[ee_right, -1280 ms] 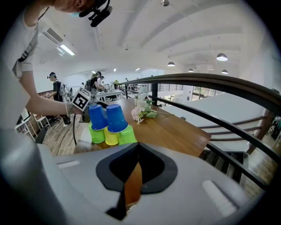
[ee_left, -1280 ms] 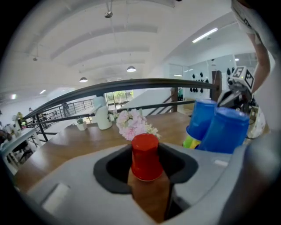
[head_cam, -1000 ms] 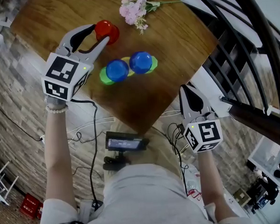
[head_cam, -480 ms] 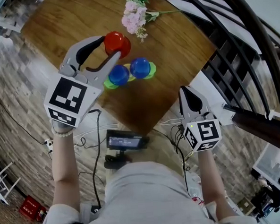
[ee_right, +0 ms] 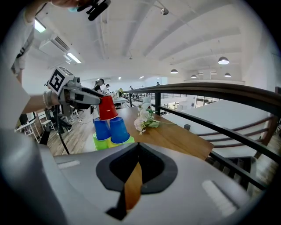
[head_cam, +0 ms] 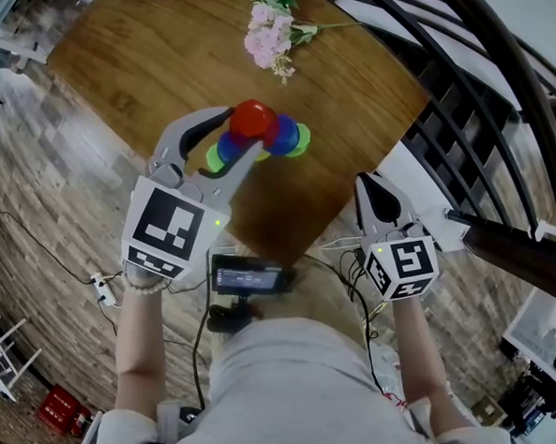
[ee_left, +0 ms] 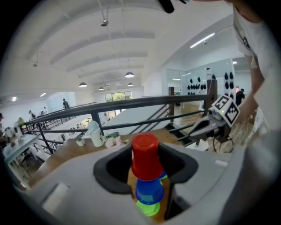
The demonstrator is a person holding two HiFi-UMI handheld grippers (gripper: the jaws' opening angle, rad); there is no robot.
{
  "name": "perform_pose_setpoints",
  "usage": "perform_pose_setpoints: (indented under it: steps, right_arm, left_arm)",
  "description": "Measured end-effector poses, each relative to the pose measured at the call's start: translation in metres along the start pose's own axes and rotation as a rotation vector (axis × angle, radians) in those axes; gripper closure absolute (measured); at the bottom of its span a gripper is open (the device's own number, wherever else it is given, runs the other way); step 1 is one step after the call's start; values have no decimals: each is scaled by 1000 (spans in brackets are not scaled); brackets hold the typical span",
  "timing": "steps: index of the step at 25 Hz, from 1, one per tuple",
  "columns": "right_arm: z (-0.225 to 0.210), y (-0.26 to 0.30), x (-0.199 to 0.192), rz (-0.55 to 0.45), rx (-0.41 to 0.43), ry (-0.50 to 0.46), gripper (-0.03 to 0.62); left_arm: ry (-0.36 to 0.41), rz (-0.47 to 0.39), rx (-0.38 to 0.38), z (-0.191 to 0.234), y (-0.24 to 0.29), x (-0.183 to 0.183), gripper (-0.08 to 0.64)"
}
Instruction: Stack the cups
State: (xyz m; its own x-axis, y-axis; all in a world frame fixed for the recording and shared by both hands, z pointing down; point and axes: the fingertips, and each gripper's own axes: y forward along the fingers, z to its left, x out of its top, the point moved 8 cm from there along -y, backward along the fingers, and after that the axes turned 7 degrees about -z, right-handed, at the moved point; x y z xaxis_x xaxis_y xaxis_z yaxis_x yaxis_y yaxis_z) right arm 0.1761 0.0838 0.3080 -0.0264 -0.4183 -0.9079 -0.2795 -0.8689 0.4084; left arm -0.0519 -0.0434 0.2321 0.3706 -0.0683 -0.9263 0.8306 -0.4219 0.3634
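Red cup [head_cam: 252, 119] carried over to blue cups [head_cam: 289, 133], left tongs [head_cam: 243, 132] gripping it, right tongs [head_cam: 369, 181] closed

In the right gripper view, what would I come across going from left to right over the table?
A person's forearm → red cup → pink flowers

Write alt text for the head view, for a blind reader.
Seen from above, the left gripper holds a red cup over two blue cups with green cups under them on a wooden table. The right gripper hangs shut and empty off the table's near edge; pink flowers lie at the far side.
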Motion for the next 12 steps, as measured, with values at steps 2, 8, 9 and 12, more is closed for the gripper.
perform_pose_setpoints:
  steps: [2,8,9,12]
  right_arm:
    - [0,0,0,1,3,1,589]
    - [1,1,-1,2,11,-4,589]
    - [2,1,0,1,12,-6,589]
    - [3,1,5,-10,24,-9,589]
  left_arm:
    - [7,8,-2,-3,0,-2,370]
    - [5,-1,-15,-9,-3,-2,322]
    - [5,-2,-16,-10,-4,-2,313]
    - [-9,-17,18,-11,-13,-1,312]
